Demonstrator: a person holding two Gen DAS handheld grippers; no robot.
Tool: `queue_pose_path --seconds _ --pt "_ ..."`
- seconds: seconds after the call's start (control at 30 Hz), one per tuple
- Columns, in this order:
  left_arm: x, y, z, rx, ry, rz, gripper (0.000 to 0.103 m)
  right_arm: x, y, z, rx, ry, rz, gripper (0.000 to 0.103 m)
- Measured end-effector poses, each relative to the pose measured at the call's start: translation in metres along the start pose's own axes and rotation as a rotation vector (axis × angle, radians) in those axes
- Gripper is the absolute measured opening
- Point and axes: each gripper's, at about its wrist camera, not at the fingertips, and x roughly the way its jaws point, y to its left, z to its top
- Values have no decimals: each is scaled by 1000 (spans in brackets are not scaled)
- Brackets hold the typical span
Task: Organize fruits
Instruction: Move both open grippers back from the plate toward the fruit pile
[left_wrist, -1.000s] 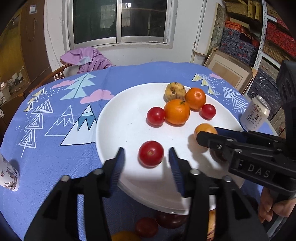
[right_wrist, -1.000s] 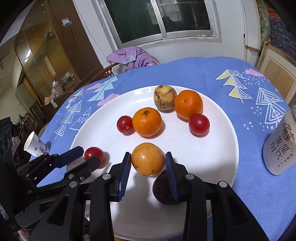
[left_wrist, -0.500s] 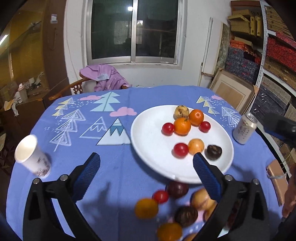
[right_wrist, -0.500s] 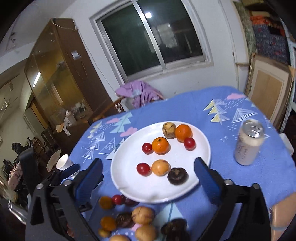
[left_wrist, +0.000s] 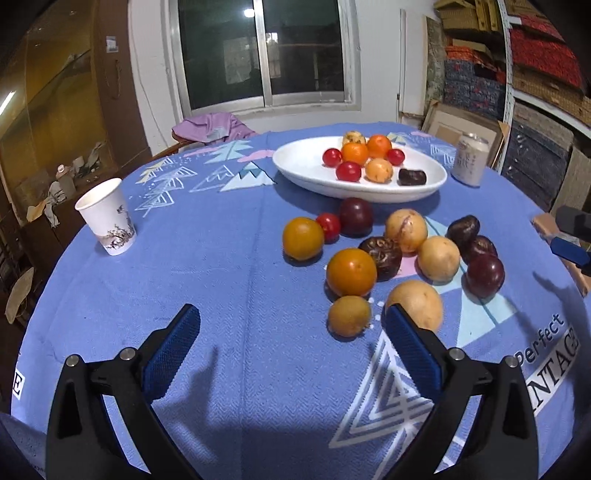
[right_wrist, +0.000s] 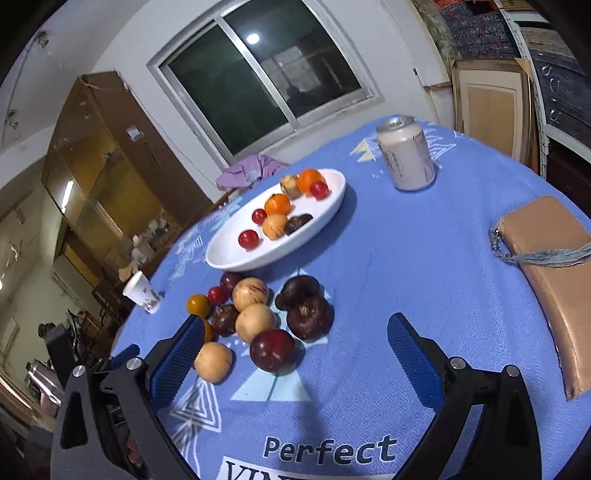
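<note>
Both grippers hang empty over the blue tablecloth (left_wrist: 229, 280), jaws spread wide: the left gripper (left_wrist: 291, 347) nearest me, the right gripper (right_wrist: 295, 350) beside it. Just ahead of the left one, at one o'clock, sits a small tan fruit (left_wrist: 349, 316), touching an orange (left_wrist: 351, 272) behind it. These look firm, round and smooth, so they would likely roll or slip; I'd pinch across the widest middle, gently. The dark plum (right_wrist: 273, 350) looks softer, easier to bruise. Farther off at twelve o'clock, the white plate (left_wrist: 306, 173) already holds eight fruits, with a drink can (left_wrist: 470, 159) to its right.
</note>
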Motion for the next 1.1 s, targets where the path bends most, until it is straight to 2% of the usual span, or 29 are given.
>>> queue_pose_path --seconds 0.2,0.33,0.5,0.57,0.63,0.7,0.8,0.93,1.0,1.1 --pt "14 -3 5 9 57 -34 99 16 23 -14 -129 60 -68 100" --pt "28 -10 7 36 119 -42 99 23 25 -19 -150 96 -91 100" --pt "35 8 9 -36 139 -18 99 27 30 -24 -198 97 -103 100" --pt "32 18 8 -65 122 9 99 26 37 -26 -247 93 -99 100" --pt "28 23 7 -47 102 93 99 26 45 -29 -294 95 -85 100" --pt "24 25 6 -36 91 125 99 26 49 -30 -312 95 -82 100" --pt "21 16 7 0 84 67 99 26 49 -29 -309 98 -88 100" --pt "20 -8 6 111 79 14 99 28 48 -30 -309 110 -89 100" --pt "24 -7 7 101 97 -14 99 29 48 -30 -311 114 -88 100" --pt "26 5 7 30 102 -55 99 30 48 -30 -310 116 -89 100"
